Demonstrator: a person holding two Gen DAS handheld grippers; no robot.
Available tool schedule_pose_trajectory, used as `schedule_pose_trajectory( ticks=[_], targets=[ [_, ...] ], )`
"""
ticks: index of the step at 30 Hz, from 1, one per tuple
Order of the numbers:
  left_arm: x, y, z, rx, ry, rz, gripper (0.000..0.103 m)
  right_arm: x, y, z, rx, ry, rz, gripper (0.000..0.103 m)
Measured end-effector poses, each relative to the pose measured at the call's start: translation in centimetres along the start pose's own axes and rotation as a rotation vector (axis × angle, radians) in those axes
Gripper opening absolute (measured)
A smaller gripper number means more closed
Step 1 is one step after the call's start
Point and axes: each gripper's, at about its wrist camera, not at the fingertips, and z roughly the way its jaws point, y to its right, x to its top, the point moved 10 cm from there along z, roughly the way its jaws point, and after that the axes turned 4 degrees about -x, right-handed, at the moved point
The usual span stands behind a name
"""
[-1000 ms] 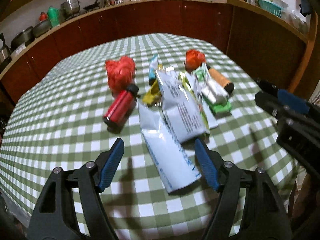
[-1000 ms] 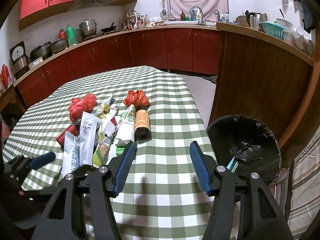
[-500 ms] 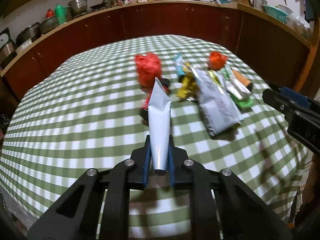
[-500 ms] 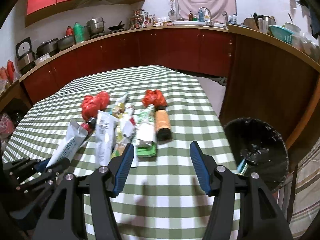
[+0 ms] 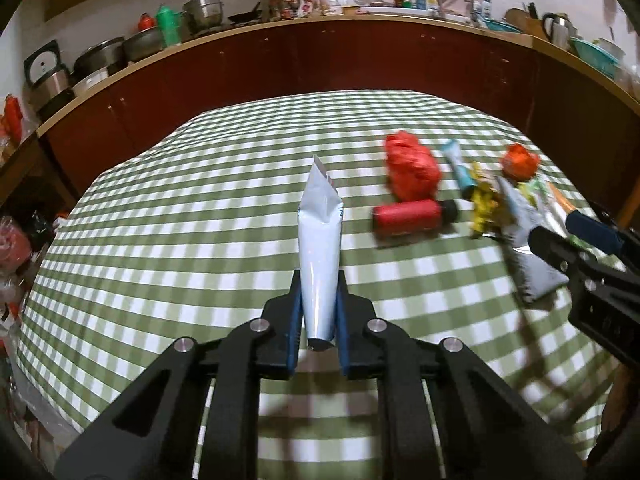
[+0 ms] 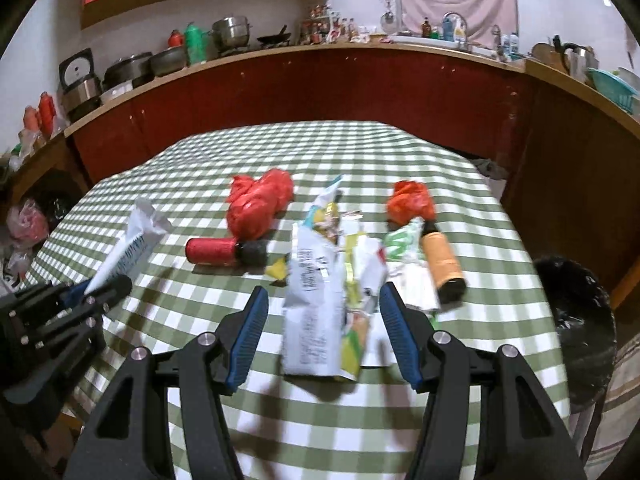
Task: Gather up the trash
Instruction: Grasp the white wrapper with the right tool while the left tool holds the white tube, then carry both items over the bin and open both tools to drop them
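Note:
My left gripper (image 5: 319, 312) is shut on a white and blue wrapper (image 5: 320, 248) and holds it above the green checked table (image 5: 180, 240); the wrapper also shows in the right wrist view (image 6: 128, 248). My right gripper (image 6: 322, 320) is open, with its fingers either side of a white printed pouch (image 6: 310, 312) in the trash pile. The pile holds a red bag (image 6: 258, 204), a red can (image 6: 212, 251), an orange bag (image 6: 412, 200), an orange bottle (image 6: 442, 262) and yellow and green wrappers (image 6: 356, 280).
A black-lined trash bin (image 6: 576, 320) stands off the table's right edge. Dark red cabinets and a counter (image 6: 320, 80) with pots and bottles run behind the table. Bags lie on the floor at the left (image 6: 28, 224).
My left gripper closed on the white and blue wrapper, lifted it and swung left away from the pile. My right gripper moved left and forward over the pile, around the white pouch.

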Motion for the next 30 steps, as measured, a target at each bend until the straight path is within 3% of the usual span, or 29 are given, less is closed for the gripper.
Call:
schedule_pose_trajectory(
  ticks=[7, 11, 14, 17, 30],
  targets=[
    [-0.2, -2.2, 0.9, 0.026, -0.009, -0.023, 0.014, -0.7, -1.0, 1.2, -0.043, -0.034, -0.047, 0.043],
    [-0.4, -2.3, 1.1, 0.023, -0.010, -0.021, 0.014, -0.6, -1.1, 0.9, -0.045, -0.025, -0.054, 0.027],
    [-0.4, -2.3, 1.2, 0.023, -0.012, -0.024, 0.014, -0.5, -1.1, 0.9, -0.045, -0.022, -0.058, 0.024],
    [-0.5, -2.3, 1.0, 0.023, -0.007, -0.022, 0.014, -0.2, -1.1, 0.5, -0.036, -0.008, -0.056, 0.012],
    [0.9, 1.4, -0.3, -0.015, 0.030, 0.019, 0.014, 1.0, 0.9, -2.0, -0.027, 0.057, -0.018, 0.012]
  ],
)
